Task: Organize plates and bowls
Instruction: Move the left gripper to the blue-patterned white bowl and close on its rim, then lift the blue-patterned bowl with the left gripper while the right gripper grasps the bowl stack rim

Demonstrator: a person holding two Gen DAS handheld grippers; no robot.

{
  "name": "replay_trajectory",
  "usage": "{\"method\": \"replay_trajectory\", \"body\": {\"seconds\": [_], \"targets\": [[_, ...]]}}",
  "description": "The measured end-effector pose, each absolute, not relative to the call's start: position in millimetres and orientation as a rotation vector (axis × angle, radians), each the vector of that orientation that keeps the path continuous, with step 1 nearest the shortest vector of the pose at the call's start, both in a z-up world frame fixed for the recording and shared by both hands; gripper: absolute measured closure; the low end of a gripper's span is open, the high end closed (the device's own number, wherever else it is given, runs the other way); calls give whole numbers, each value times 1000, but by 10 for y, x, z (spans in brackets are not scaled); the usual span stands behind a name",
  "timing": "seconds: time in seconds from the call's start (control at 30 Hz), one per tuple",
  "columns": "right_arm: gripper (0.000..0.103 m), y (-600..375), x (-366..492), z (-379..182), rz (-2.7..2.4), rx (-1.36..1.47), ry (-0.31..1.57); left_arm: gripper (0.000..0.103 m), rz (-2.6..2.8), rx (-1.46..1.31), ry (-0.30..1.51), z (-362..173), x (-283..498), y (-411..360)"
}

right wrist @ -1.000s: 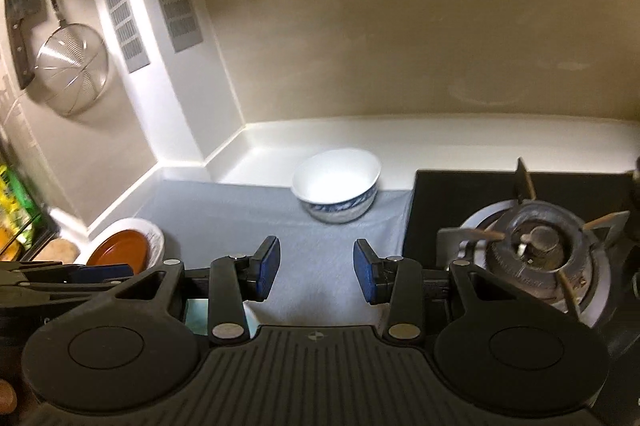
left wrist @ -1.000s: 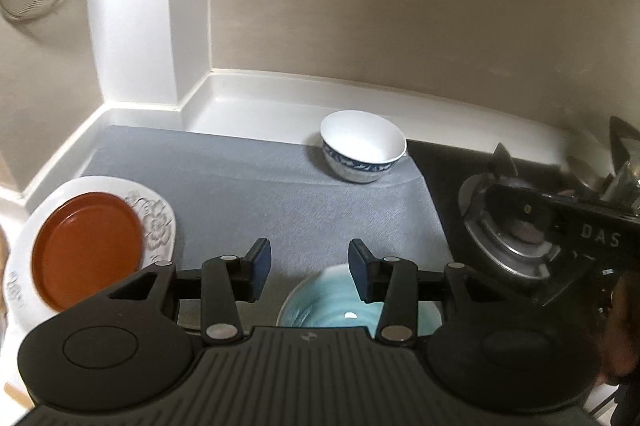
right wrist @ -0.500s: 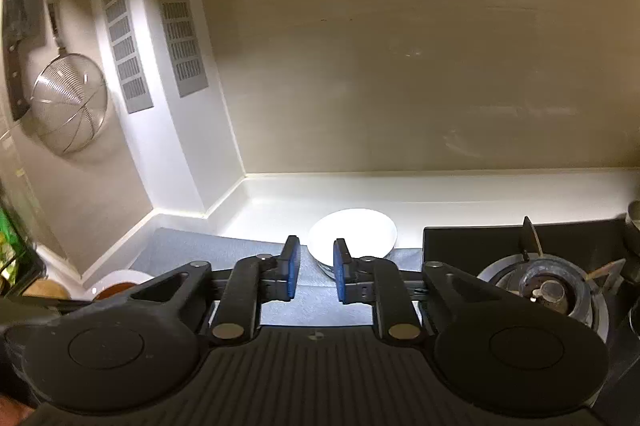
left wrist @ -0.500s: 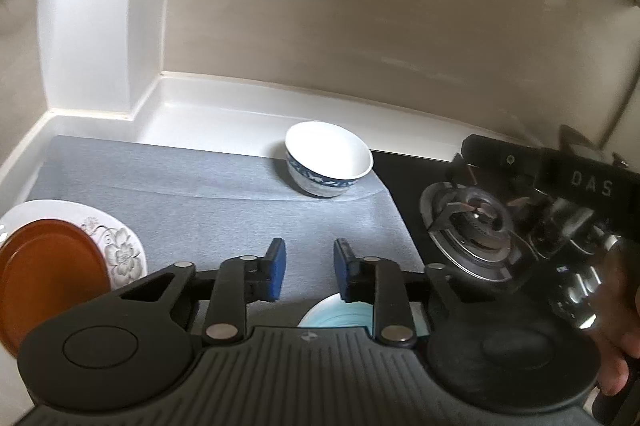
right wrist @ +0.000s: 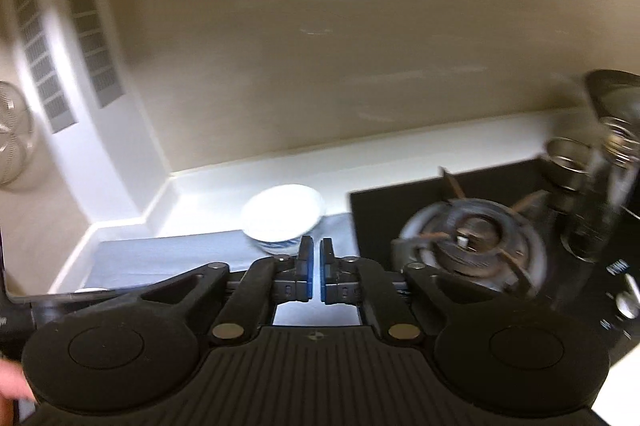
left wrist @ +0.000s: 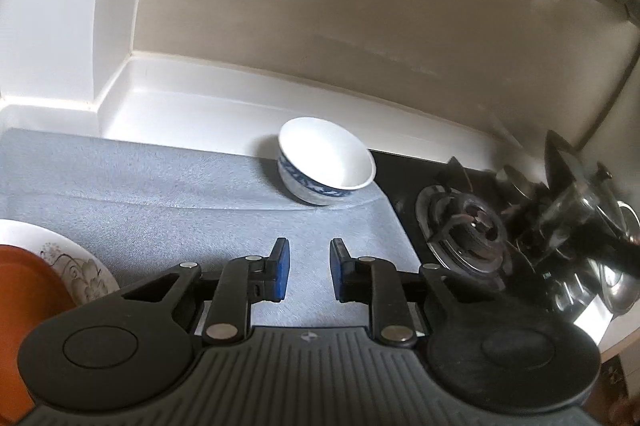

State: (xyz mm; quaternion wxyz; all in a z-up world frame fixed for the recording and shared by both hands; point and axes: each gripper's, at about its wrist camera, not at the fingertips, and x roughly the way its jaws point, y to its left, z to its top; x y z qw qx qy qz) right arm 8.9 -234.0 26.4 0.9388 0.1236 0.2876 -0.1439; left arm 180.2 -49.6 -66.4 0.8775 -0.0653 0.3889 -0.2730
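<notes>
I am holding the left gripper (left wrist: 306,272) with its jaws apart and empty over the grey mat (left wrist: 168,202) on the worktop. The right gripper (right wrist: 314,272) is nearly closed on nothing. The white bowl (left wrist: 326,162) is sitting at the mat's far edge, beside the burner (left wrist: 466,226). An orange plate (left wrist: 24,310) is lying on a floral plate (left wrist: 78,268) at left.
</notes>
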Motion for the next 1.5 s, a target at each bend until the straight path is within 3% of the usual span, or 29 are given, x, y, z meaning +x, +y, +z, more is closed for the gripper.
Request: {"method": "replay_trajectory", "body": {"seconds": [0.47,0.73,0.83,1.5], "targets": [[98,-2548,60,306,-291,257,626,79,-546,-267,885,-830,2883,-847],[98,-2587,191,297,-253,225,657,79,-484,-284,1003,-1180,3329,-1101],[98,-2617,218,270,-247,226,668,84,-497,-285,1008,-1261,3358,-1146],[98,-2628,782,-39,-134,288,760,87,-477,-225,1087,-1041,2897,-836]]}}
